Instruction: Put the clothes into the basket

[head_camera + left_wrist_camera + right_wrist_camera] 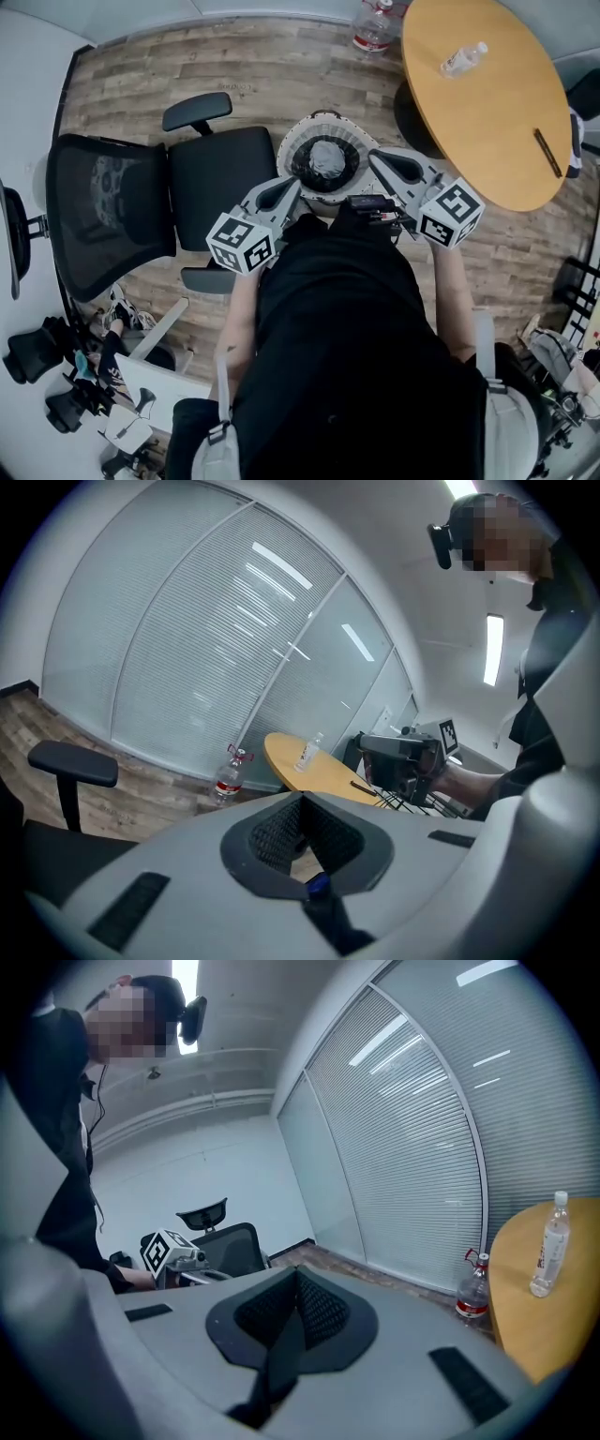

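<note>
Two grippers hang over the basket, which stands on the wood floor between a black office chair and a round wooden table. A grey garment lies bundled inside its black liner. The left gripper has its jaws pressed together with no cloth between them, its tip at the basket's near-left rim. The right gripper is likewise closed (a dark strip runs down from where the jaws meet, and I cannot tell what it is), its tip over the right rim. A small bottle lies on the table, and a larger one stands on the floor beyond.
</note>
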